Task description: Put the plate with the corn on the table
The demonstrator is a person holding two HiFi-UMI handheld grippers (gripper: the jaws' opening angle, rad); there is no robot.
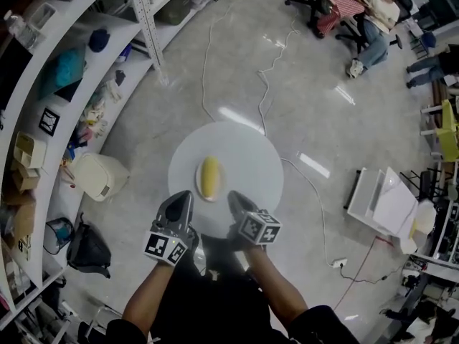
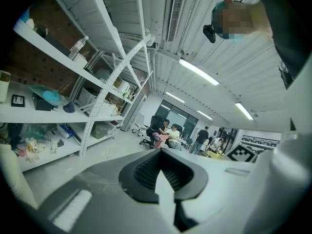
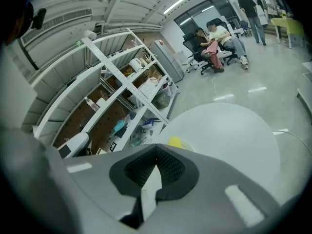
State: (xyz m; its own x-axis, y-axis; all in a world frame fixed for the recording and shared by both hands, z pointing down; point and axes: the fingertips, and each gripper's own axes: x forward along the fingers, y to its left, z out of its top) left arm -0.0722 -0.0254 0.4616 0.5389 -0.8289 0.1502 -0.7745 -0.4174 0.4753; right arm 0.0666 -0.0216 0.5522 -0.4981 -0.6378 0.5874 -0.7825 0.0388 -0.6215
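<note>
Round white surface [image 1: 247,145] bears a plate [image 1: 217,192] with smooth yellow corn [image 1: 209,176]; left gripper [image 1: 179,203] and right gripper [image 1: 235,201] jaws pressed together, empty.

Open tabletop [image 1: 247,156] around plate [image 1: 199,186], shelving [image 1: 29,99] left

Head cam steeply down on table [image 1: 247,145]; right tool's [image 3: 156,155] cam shares it, left tool's [image 2: 161,164] faces shelves [image 2: 41,114].

— Where do we find the corn [image 1: 209,176]?
— On its small pale plate [image 1: 208,198] (yellow, lying flat, pointing away from us), just left of the round white table's [image 1: 251,156] middle.
</note>
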